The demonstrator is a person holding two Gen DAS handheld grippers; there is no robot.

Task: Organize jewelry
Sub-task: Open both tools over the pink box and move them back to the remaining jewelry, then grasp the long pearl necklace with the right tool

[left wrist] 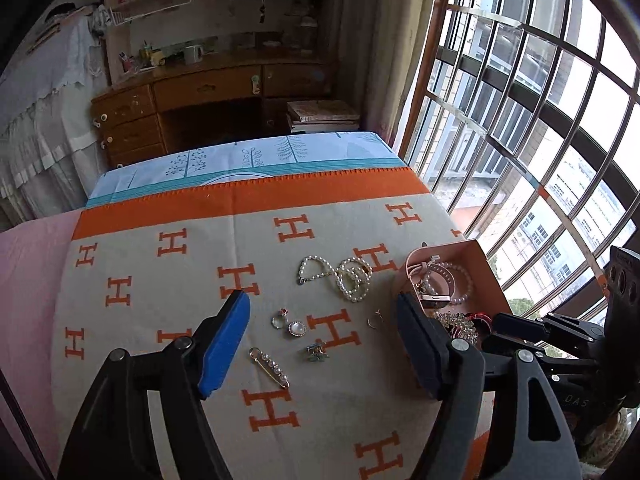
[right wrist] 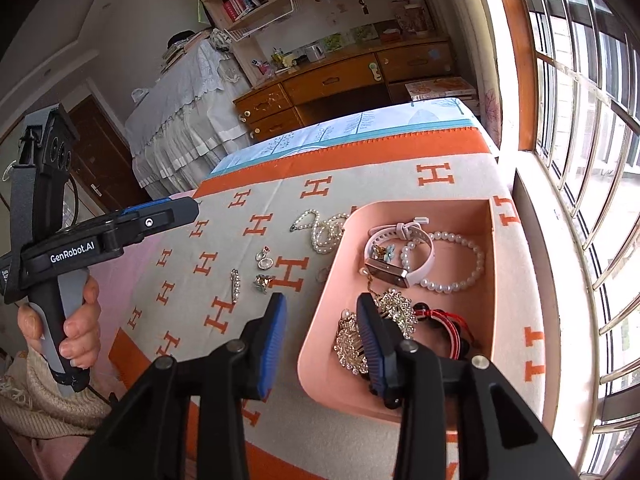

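Pink and shallow, the tray (right wrist: 494, 280) is sitting near the bed's window-side edge, holding a watch (right wrist: 394, 270), bead bracelet (right wrist: 460, 264) and brooches partly hidden behind the right hand-held gripper (right wrist: 320, 334), its jaws apart around nothing. The left hand-held gripper (left wrist: 322, 338) is gaping empty over small pendants (left wrist: 290, 324), too tiny to identify.

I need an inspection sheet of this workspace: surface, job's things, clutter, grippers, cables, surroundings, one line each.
Surface: blanket with orange H pattern.
Job's things: pink tray holds a watch, pearl bracelet, brooches; on the blanket lie a pearl necklace, pearl pin, two pendants, small ring.
Clutter: nothing seen.
Grippers: left gripper open, empty; right gripper open, astride the tray's near wall.
Cables: nothing seen.
Surroundings: barred window, wooden desk, bookshelves.
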